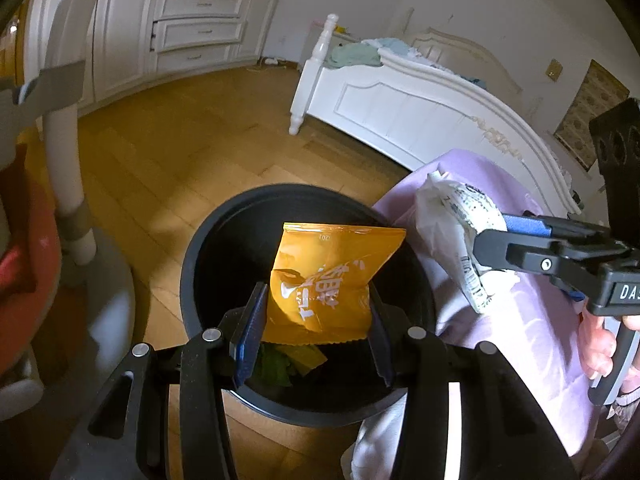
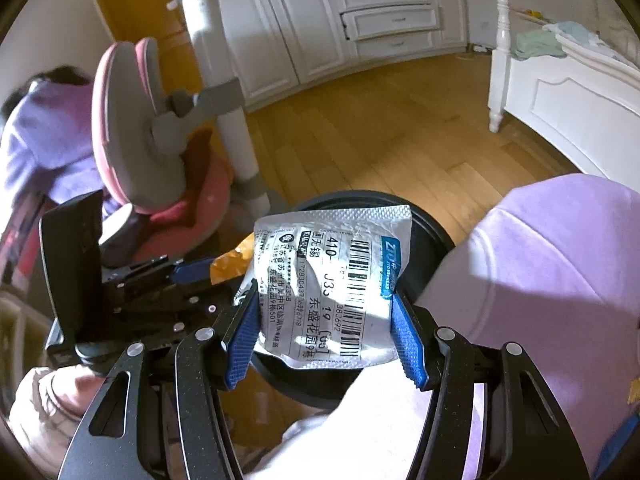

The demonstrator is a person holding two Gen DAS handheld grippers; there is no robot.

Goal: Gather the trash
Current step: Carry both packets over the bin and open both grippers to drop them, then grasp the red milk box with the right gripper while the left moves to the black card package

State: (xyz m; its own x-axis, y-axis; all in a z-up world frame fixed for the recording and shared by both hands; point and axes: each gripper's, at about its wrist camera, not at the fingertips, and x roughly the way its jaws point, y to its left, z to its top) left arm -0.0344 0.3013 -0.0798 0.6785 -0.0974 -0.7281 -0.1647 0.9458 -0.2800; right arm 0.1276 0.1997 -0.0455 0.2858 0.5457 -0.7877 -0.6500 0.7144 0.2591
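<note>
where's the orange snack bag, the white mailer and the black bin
orange snack bag [image 1: 332, 276], left wrist view, middle of its printed face
white mailer [image 2: 332, 280], right wrist view, on its shipping label
black bin [image 1: 192, 264], left wrist view, left rim

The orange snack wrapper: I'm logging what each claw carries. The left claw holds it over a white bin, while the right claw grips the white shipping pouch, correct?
Not quite: the round plastic bin is black, as the left wrist view shows. The left claw does hold the orange snack wrapper over it, and the right claw grips the white shipping pouch.

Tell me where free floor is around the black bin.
Bare wooden floor lies between the black bin, the white bed and the drawers. Crowded: pink chair and both grippers at the bin.
</note>
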